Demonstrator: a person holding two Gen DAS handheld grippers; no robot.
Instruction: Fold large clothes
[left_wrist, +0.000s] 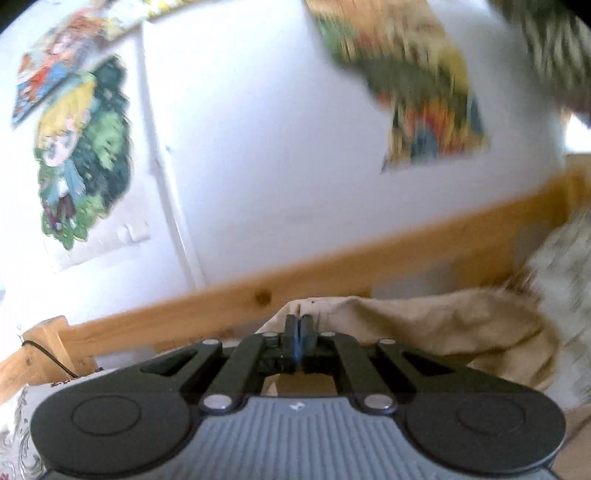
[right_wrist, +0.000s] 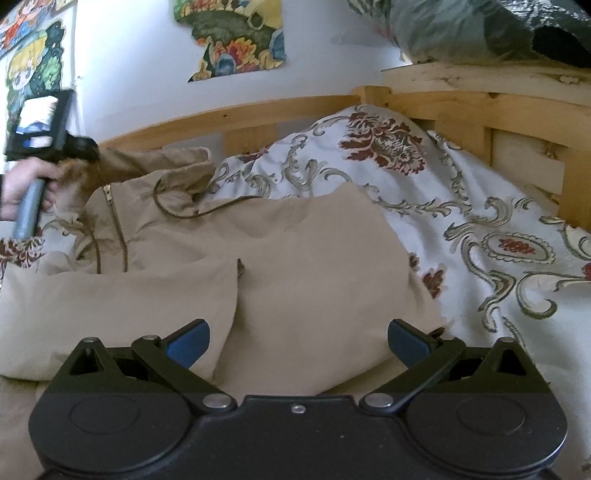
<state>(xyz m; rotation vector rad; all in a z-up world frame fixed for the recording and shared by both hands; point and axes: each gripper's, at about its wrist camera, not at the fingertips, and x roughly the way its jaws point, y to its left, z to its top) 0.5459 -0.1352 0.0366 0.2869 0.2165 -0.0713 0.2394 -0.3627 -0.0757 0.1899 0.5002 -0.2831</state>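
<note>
Left tongs (left_wrist: 298, 325) pinching jacket (right_wrist: 295, 266) hood.

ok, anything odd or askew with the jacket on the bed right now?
Nothing damaged. The beige jacket lies rumpled rather than flat on the floral bedspread, one sleeve folded across the front. The left gripper is shut on the fur-trimmed hood edge; the right gripper is open, holding nothing.

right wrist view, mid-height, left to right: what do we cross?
hand holding the left claw → beige jacket → floral bedspread → wooden bed frame
</note>
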